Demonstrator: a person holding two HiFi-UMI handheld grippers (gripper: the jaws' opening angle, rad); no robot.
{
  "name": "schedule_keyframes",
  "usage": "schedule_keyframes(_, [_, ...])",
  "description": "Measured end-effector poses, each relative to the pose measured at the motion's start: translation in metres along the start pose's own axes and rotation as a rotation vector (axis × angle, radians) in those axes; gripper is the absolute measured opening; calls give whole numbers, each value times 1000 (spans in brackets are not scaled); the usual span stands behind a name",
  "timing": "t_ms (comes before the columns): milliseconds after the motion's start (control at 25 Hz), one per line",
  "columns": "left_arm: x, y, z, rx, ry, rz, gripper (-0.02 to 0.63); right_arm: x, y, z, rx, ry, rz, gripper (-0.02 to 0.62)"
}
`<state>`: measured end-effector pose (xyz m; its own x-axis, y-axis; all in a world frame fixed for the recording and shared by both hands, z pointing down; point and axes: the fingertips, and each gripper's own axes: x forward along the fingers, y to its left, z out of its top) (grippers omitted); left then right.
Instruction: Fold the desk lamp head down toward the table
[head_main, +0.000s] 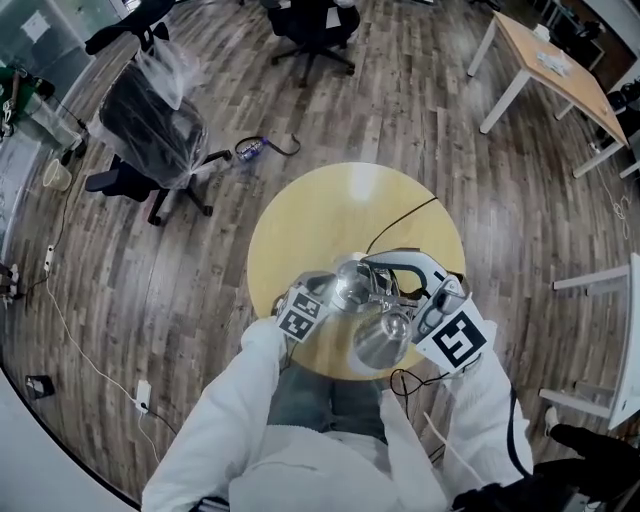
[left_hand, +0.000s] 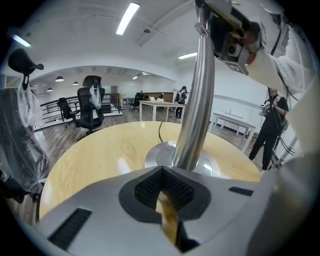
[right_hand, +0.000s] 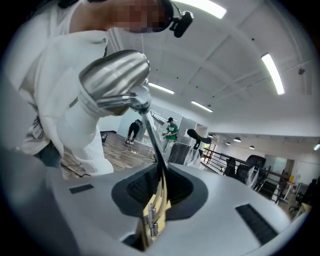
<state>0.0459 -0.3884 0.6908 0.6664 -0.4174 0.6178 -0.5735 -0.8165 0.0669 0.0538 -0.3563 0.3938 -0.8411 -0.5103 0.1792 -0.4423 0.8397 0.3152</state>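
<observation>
Lamp (head_main: 385, 335) stands on round table (head_main: 330, 205), head (right_hand: 115, 75) raised near the person. Right tongs (right_hand: 159, 187) are closing on the thin rod (right_hand: 152, 135) under the head. Left tongs (left_hand: 162, 175), nearly together and empty, sit just before the pole (left_hand: 195, 110).

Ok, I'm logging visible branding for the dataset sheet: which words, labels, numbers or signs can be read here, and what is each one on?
Nothing in any view can be read as text.
Left marker cube, right marker cube: black-and-white square patterns, not letters.
Papers on the far desk: too small to read.
</observation>
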Motion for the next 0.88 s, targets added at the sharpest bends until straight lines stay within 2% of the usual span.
schedule_keyframes(80, [0, 2, 1, -14, 5, 9, 2, -1, 10, -5, -73, 43, 13, 41])
schedule_keyframes(440, [1, -2, 2, -36, 46, 26, 2, -10, 35, -7, -314, 47, -2, 43])
schedule_keyframes(720, [0, -2, 3, -47, 33, 46, 2, -11, 49, -13, -455, 26, -46, 43])
schedule_keyframes(880, [2, -1, 3, -48, 28, 57, 2, -11, 61, -22, -539, 33, -22, 45])
